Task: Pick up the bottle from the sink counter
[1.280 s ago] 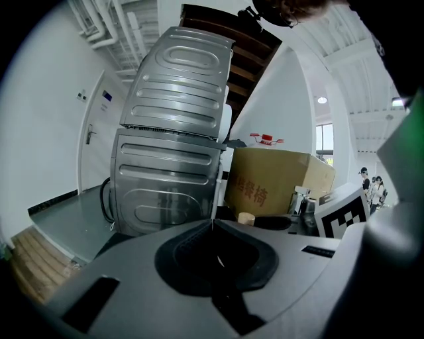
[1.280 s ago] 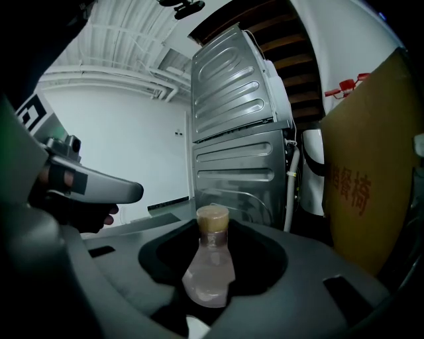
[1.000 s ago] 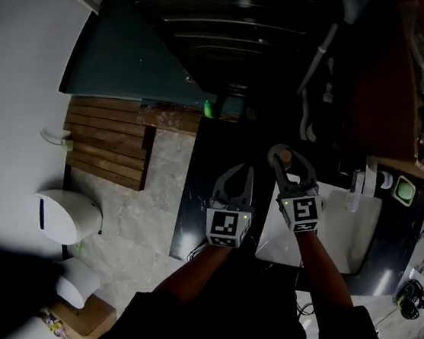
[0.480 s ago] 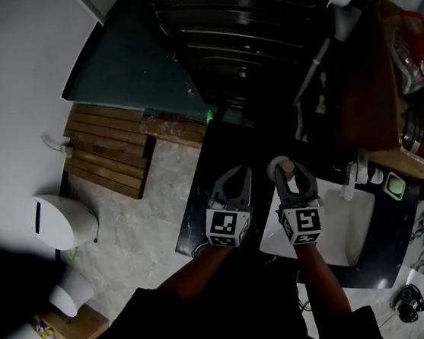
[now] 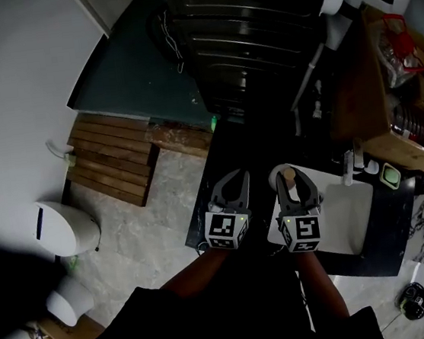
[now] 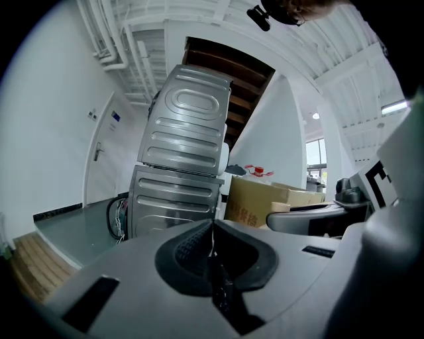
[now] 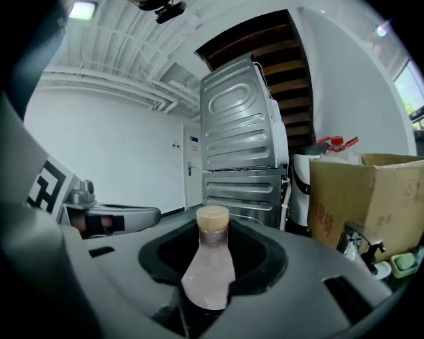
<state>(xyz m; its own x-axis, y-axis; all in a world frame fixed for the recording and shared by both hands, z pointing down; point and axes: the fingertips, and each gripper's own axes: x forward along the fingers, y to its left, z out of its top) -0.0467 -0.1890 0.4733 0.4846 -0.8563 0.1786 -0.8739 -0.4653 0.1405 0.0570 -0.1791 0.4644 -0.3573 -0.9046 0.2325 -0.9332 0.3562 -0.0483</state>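
Note:
A small pale bottle (image 7: 211,265) with a tan cap (image 7: 212,218) stands upright between the jaws of my right gripper (image 7: 212,281), which is shut on its body. From the head view the cap (image 5: 290,172) pokes out of the right gripper (image 5: 291,180), held above the left edge of the white sink (image 5: 349,213) in the dark counter (image 5: 215,195). My left gripper (image 5: 228,188) hovers just to the left of it over the counter. Its jaws (image 6: 212,246) are shut with nothing between them.
Stacked metal washing machines (image 5: 255,21) stand ahead, and a cardboard box (image 7: 371,198) sits to the right by the sink tap (image 5: 347,165). A toilet (image 5: 67,226) and a wooden slat mat (image 5: 115,157) are on the floor at left.
The right gripper has stayed shut on the bottle, the left shut and empty. Both sit slightly lower in the head view, and the sink and counter have shifted up and right.

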